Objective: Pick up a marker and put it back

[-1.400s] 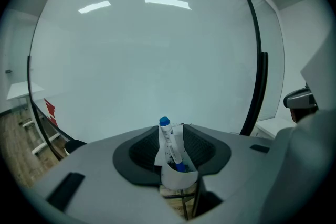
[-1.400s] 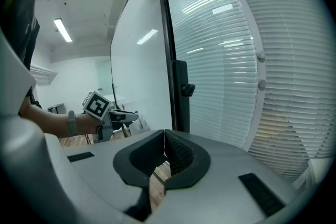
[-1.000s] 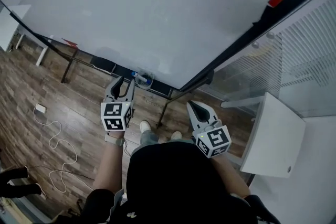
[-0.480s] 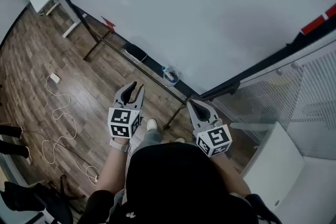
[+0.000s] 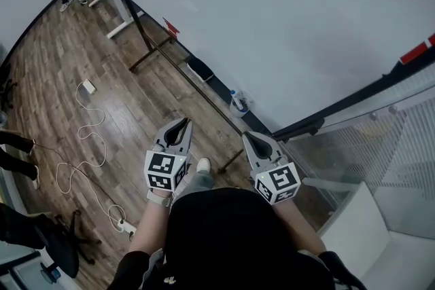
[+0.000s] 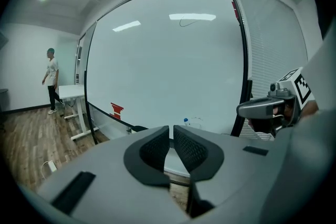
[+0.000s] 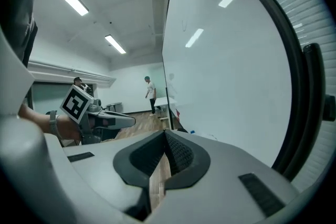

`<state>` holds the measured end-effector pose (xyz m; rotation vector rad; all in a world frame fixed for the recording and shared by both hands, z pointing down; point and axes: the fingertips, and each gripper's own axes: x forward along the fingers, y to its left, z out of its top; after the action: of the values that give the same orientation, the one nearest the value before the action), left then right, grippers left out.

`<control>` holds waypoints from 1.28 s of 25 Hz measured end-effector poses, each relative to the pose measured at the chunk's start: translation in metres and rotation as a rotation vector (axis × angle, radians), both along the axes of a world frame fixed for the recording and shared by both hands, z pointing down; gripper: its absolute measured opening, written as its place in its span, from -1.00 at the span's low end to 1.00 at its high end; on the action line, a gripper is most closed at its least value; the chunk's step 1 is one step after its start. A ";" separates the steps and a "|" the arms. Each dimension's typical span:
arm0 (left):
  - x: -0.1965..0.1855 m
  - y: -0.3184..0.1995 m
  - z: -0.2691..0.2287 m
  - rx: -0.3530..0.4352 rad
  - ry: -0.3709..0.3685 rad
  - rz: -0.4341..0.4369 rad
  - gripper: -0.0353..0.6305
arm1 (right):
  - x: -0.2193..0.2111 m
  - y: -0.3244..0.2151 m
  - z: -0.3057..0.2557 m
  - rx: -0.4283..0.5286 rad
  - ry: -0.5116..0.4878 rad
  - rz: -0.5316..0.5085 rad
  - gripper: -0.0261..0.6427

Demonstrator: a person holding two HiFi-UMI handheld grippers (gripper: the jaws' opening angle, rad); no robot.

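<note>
The left tool (image 5: 183, 123) has just been closing to an empty slit; the right tool (image 5: 247, 136) stays together. Under the whiteboard (image 5: 285, 37), the marker (image 5: 234, 94) shows a blue tip.

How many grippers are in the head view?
2. Left gripper at lower centre-left, its jaws have just been closing, nothing between them; right gripper beside it, jaws together. None hidden.

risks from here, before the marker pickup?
1. The left gripper has just been closing on nothing, with a slim gap left; the right gripper is shut. Unless reopened, either may just knock the cup at the whiteboard.
2. Loose cable on the floor: trip risk.
</note>
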<state>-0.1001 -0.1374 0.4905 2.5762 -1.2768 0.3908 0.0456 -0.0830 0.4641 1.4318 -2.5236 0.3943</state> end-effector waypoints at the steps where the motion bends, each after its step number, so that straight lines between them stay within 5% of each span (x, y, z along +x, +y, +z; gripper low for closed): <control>1: -0.001 0.003 -0.001 0.002 0.001 -0.002 -0.77 | -0.003 0.000 -0.001 0.003 0.000 -0.013 -0.83; 13: 0.008 0.024 -0.006 -0.018 0.053 0.006 -0.83 | -0.010 -0.005 -0.004 0.012 -0.001 -0.082 -0.83; 32: 0.023 0.033 -0.002 -0.036 0.037 0.025 -0.83 | 0.000 0.006 0.000 0.001 0.007 -0.078 -0.83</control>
<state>-0.0774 -0.1045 0.4885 2.5595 -1.2144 0.3666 0.0458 -0.0775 0.4641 1.3282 -2.5648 0.3745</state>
